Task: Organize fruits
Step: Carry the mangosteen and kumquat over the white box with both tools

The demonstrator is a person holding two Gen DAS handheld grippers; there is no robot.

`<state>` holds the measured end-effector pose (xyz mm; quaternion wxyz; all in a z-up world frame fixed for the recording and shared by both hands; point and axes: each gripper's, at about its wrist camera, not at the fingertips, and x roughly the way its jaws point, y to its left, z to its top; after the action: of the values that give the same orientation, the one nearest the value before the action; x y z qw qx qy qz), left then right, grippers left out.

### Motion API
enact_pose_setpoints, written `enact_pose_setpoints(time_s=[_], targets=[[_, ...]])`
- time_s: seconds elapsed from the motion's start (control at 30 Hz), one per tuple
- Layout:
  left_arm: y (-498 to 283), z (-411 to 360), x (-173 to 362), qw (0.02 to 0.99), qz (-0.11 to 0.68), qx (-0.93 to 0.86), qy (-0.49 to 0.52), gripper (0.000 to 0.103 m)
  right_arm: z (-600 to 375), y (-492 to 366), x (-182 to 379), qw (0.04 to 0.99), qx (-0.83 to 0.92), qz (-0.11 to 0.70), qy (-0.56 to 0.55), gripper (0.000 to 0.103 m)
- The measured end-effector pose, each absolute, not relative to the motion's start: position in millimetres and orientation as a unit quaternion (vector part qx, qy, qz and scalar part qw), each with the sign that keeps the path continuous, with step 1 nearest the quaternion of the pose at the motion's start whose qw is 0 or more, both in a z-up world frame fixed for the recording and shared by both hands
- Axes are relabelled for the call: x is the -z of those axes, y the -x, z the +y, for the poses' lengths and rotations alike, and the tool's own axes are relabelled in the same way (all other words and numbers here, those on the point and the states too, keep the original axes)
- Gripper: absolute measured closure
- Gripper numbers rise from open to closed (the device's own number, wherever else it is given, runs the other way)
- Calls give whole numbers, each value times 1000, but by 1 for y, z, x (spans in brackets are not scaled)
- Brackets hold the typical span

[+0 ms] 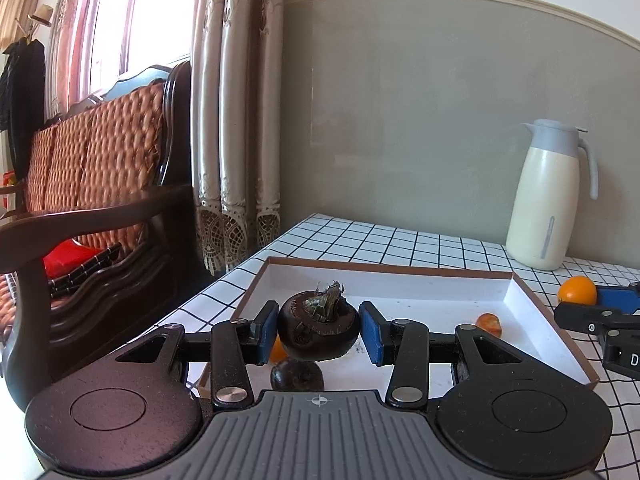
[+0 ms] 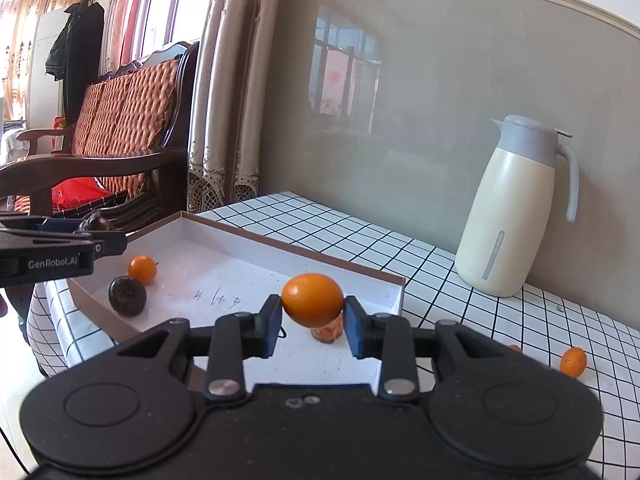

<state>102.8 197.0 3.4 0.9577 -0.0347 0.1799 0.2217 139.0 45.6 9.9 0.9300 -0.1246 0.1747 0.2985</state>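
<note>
Left gripper (image 1: 319, 330) clamps dark purple round fruit (image 1: 319, 330) above shallow white cardboard tray (image 1: 516, 292); right gripper (image 2: 312, 326) pinches small orange kumquat (image 2: 312, 300) over tray's near edge, likely both for dropping in.

The left tool (image 1: 319, 330) is level, its blue pads (image 1: 267, 326) pressed against both sides of a dark fruit. The right tool (image 2: 313, 320) is also level, just right of the left, its pads (image 2: 354, 326) clamping an orange fruit.
</note>
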Motion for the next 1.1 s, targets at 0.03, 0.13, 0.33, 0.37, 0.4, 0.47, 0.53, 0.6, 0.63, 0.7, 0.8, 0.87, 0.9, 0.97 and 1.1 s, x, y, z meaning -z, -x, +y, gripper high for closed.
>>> enact_pose_setpoints(time_s=[0.03, 0.13, 0.33, 0.37, 0.4, 0.47, 0.53, 0.6, 0.63, 0.7, 0.8, 0.87, 0.9, 0.97, 1.1], targets=[[-104, 198, -3, 958, 180, -222, 35, 59, 46, -141, -10, 930, -299, 175, 123, 78], [-108, 200, -4, 958, 178, -222, 36, 59, 48, -147, -11, 930, -299, 176, 118, 78], [-117, 203, -5, 958, 175, -222, 39, 59, 51, -157, -10, 930, -300, 179, 117, 78], [-118, 203, -5, 958, 174, -223, 40, 59, 52, -158, -10, 930, -300, 179, 117, 78], [-120, 204, -5, 958, 174, -223, 39, 59, 52, -160, -10, 930, -299, 180, 116, 78], [-123, 205, -5, 958, 174, -224, 40, 59, 52, -163, -11, 930, -299, 181, 113, 78], [-126, 206, -5, 958, 174, -225, 41, 59, 52, -166, -11, 930, -299, 181, 112, 78], [-129, 209, -5, 957, 176, -225, 42, 59, 53, -168, -10, 930, -299, 181, 111, 78], [-131, 210, -5, 957, 176, -226, 42, 59, 54, -169, -10, 930, -299, 182, 111, 78], [-134, 212, -4, 957, 176, -226, 44, 59, 56, -173, -10, 930, -299, 183, 110, 78], [-137, 214, -5, 957, 175, -228, 45, 59, 59, -178, -10, 929, -300, 184, 112, 78], [-140, 215, -4, 957, 175, -228, 47, 59, 60, -180, -10, 929, -300, 185, 112, 78], [-141, 216, -4, 957, 175, -228, 47, 59, 61, -181, -9, 929, -300, 186, 112, 78], [-144, 217, -3, 956, 177, -229, 47, 59, 62, -184, -9, 929, -301, 187, 111, 78], [-148, 219, -2, 956, 179, -228, 48, 59, 65, -191, -8, 928, -301, 192, 109, 78]])
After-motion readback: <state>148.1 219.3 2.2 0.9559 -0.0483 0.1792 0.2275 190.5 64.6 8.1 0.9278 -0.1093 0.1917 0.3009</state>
